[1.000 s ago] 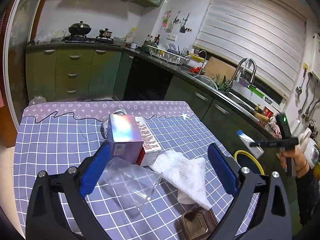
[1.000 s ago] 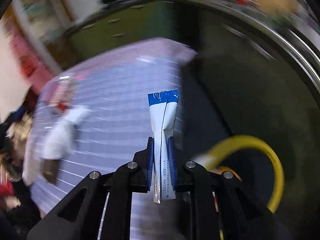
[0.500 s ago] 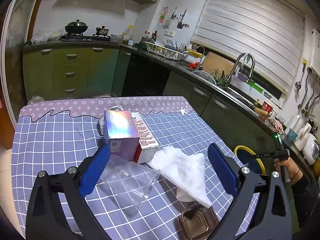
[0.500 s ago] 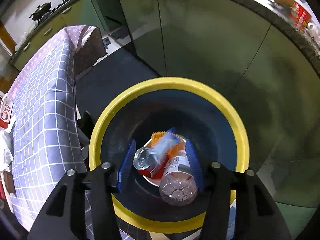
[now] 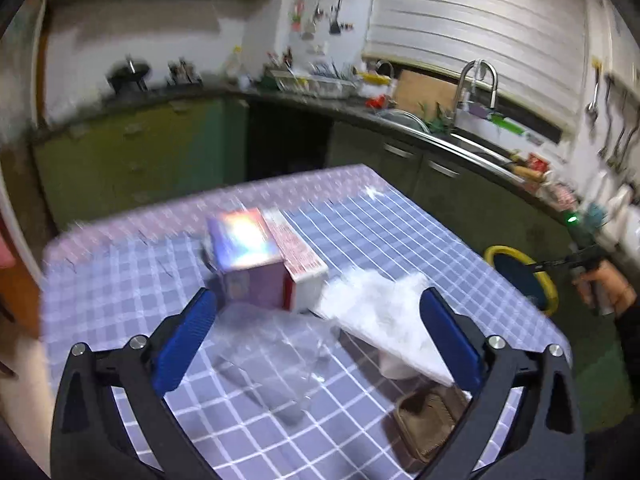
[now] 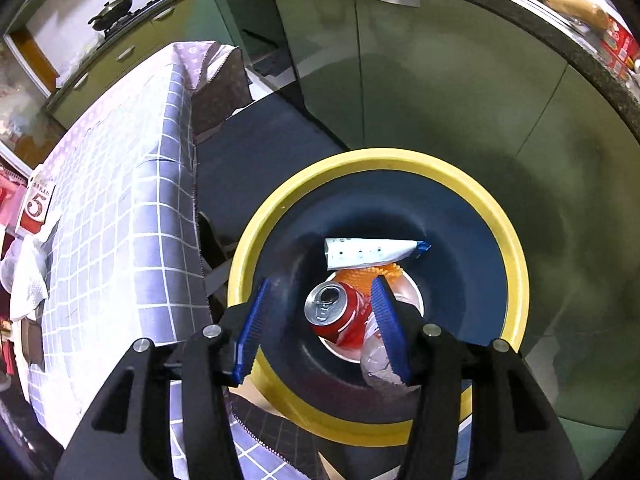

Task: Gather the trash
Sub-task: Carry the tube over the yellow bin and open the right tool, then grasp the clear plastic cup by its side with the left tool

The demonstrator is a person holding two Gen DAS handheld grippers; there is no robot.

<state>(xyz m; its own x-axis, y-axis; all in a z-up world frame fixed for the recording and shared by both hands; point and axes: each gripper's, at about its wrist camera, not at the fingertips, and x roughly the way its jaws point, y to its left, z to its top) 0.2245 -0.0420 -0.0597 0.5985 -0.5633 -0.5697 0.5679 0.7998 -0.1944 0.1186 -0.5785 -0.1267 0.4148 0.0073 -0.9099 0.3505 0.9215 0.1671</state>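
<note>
My right gripper (image 6: 320, 282) hangs open over a dark bin with a yellow rim (image 6: 400, 160), nothing between its blue pads. Inside the bin a white packet with a blue end (image 6: 368, 254) lies across a red can (image 6: 340, 312), a clear bottle (image 6: 376, 356) and something orange (image 6: 360, 274). My left gripper (image 5: 316, 296) stands open above the checked table (image 5: 120, 280). Below it lie a clear plastic cup (image 5: 272, 356) and crumpled white paper (image 5: 384, 316). Just beyond them stand a shiny holographic box (image 5: 244, 252) and a red-and-white box (image 5: 298, 256).
A brown tray (image 5: 428, 420) sits near the table's front edge. The bin (image 5: 550, 284) stands on the floor off the table's right side, with a person's hand (image 5: 604, 284) above it. Green cabinets (image 6: 400, 60) and a counter with a sink (image 5: 476, 80) run behind.
The right gripper swung from over the table to above the bin, opened and let the packet go; it now lies in the bin. The left view has rolled slightly and is blurred.
</note>
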